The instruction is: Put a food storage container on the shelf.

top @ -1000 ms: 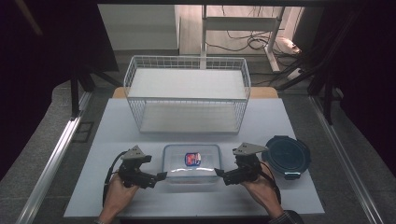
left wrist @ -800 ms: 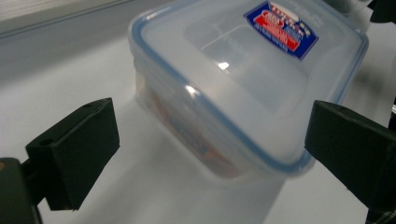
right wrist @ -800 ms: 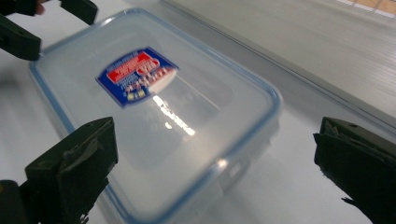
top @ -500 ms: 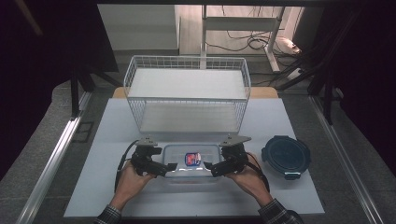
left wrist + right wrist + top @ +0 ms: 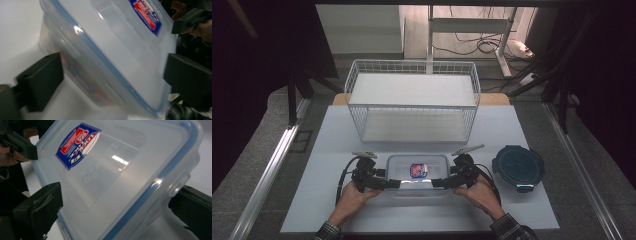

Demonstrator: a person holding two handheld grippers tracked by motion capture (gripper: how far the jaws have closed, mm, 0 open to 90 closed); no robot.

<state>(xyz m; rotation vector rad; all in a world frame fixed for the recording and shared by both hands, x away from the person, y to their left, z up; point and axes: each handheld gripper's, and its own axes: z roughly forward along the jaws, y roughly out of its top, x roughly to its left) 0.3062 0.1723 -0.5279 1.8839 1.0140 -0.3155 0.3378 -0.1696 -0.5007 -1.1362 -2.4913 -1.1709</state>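
Clear rectangular plastic lidded container (image 5: pixel 417 173) near the tabletop's (image 5: pixel 337 150) front edge sits between both grippers' spread jaws, so clamp both ends evenly.

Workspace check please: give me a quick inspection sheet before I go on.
Surface: white table, bare at the front edge.
Job's things: clear lidded container with a red-blue label; wire basket behind it, empty.
Clutter: dark round lidded container at the right.
Grippers: left tool and right tool, jaws straddling the clear container's two ends.
Cables: a black one loops from each tool; more on the floor behind.
Surroundings: dark drapes, metal rails.
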